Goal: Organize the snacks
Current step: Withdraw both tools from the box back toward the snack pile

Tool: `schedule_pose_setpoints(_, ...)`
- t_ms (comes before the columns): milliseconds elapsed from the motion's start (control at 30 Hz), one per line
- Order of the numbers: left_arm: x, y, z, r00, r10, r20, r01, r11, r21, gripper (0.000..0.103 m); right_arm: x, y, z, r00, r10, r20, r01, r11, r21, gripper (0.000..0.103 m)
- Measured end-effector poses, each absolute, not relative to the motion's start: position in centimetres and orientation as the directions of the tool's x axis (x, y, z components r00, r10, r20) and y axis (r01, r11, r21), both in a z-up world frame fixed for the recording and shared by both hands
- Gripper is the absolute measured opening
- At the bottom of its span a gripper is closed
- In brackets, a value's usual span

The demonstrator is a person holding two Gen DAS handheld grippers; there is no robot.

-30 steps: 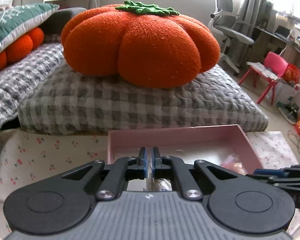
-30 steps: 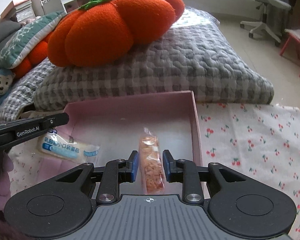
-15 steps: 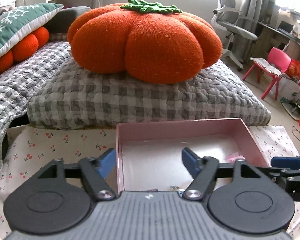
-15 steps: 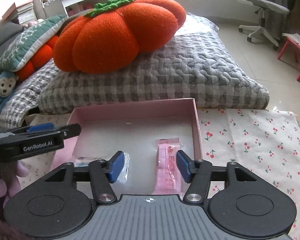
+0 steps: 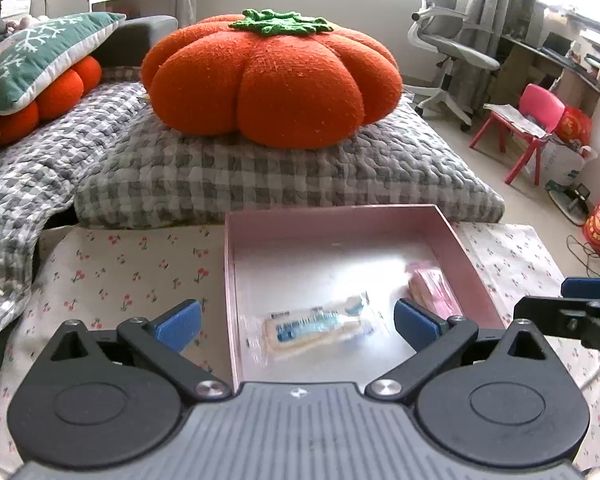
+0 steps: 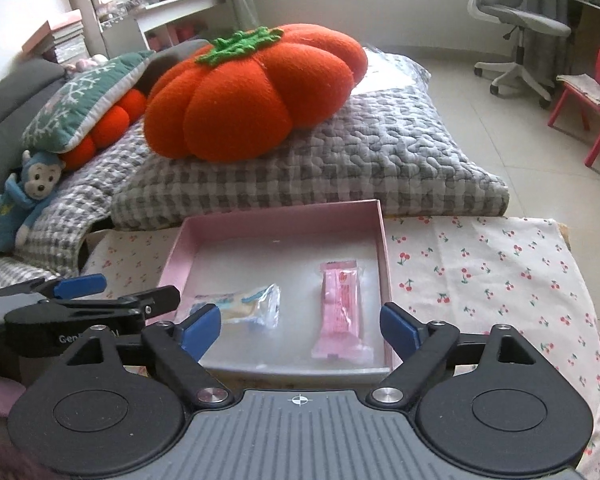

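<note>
In your left wrist view, your left gripper (image 5: 298, 322) had its jaws spread wide and held nothing. A pink box (image 5: 332, 213) sat on the cherry cloth (image 5: 132, 264) just past the jaws. A white and blue snack pack (image 5: 318, 324) lay flat in the box, right between the two blue pads (image 5: 179, 324). A pink snack bar (image 5: 434, 286) lay in the box too, just past the right pad. A big orange pumpkin pillow (image 5: 272, 80) sat far ahead on a gray checked cushion (image 5: 284, 172). In your right wrist view, your right gripper (image 6: 300, 330) was spread wide too, with nothing in it. The pink snack bar (image 6: 342, 310) lay between its jaws, closer to the right one. The white and blue snack pack (image 6: 246, 306) lay just past the left jaw. Your left gripper (image 6: 90, 300) showed off to the left side, beside the box (image 6: 284, 212).
</note>
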State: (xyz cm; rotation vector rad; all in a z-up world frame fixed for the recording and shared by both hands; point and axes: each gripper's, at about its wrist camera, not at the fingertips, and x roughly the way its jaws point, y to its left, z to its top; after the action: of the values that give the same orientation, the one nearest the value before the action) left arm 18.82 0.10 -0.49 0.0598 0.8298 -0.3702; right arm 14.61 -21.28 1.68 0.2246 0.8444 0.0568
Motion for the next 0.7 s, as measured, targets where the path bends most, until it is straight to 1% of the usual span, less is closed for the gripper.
schedule_pose_setpoints(267, 15.2, 1.1, -0.6, 0.595, -0.284, -0.752, 0.330, 0.939, -0.094, 0.103, 10.8, -21.0, 2.0, 0.655, 0.118, -0.746, 0.028, 0.983, 0.180, 0.092)
schedule_pose_setpoints(533, 11.6, 1.9, -0.9, 0.579, -0.277, -0.767, 0.350, 0.934, -0.074, 0.103, 7.6, -20.6, 1.7, 0.646, 0.130, -0.753, 0.016, 0.983, 0.183, 0.092)
schedule_pose_setpoints(700, 9.7, 2.4, -1.1, 0.567, -0.287, -0.772, 0.351, 0.932, -0.089, 0.103, 5.7, -20.1, 1.3, 0.654, 0.127, -0.746, -0.006, 0.987, 0.162, 0.094)
